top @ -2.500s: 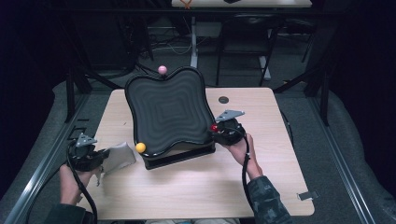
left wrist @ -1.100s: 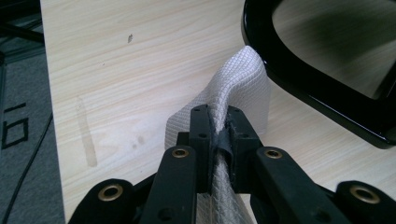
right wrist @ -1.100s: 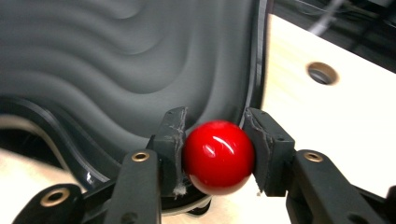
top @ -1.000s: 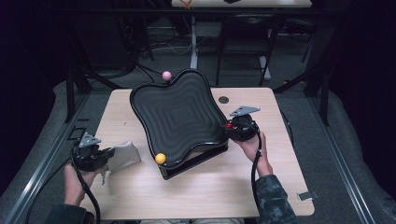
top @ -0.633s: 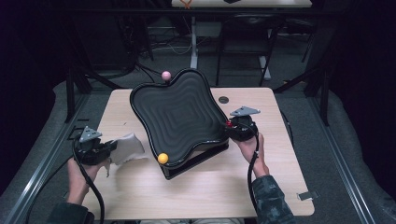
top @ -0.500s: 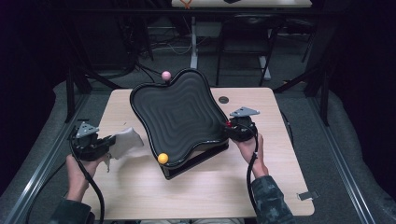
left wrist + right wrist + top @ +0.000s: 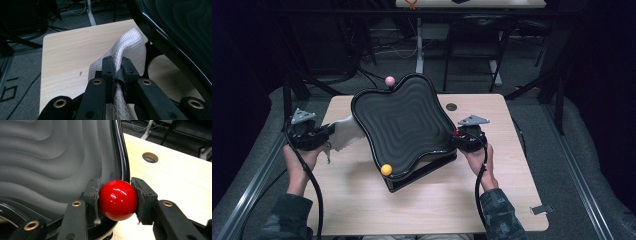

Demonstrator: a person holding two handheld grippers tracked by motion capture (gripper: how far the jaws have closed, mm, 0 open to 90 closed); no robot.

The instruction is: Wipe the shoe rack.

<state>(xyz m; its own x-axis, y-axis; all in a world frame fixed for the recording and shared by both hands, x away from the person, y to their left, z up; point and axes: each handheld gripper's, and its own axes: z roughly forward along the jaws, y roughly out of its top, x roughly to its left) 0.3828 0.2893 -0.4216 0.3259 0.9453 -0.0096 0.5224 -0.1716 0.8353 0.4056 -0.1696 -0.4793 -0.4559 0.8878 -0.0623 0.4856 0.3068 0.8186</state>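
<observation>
Table: pale wood-grain tabletop with rounded corners and a round cable hole near the far right side.

Tray: big black wavy-edged tray with rippled concentric ridges, sitting tilted on a black base around the middle of the table.

Knobs: glossy red ball at the tray's right rim, yellow ball at the near edge, pink ball at the far edge.

Left gripper: left gripper is clamped tight on a white textured woven cloth. The cloth bulges up past the jaws and sits just beside the tray's left rim; can't tell if it's actually touching.

Right gripper: right gripper has both jaws squeezed onto the red ball, one pad on each side, right against the tray's glossy black rim.

Hands: left hand and right hand come in from the near edge, camo-pattern sleeves on both arms.
</observation>
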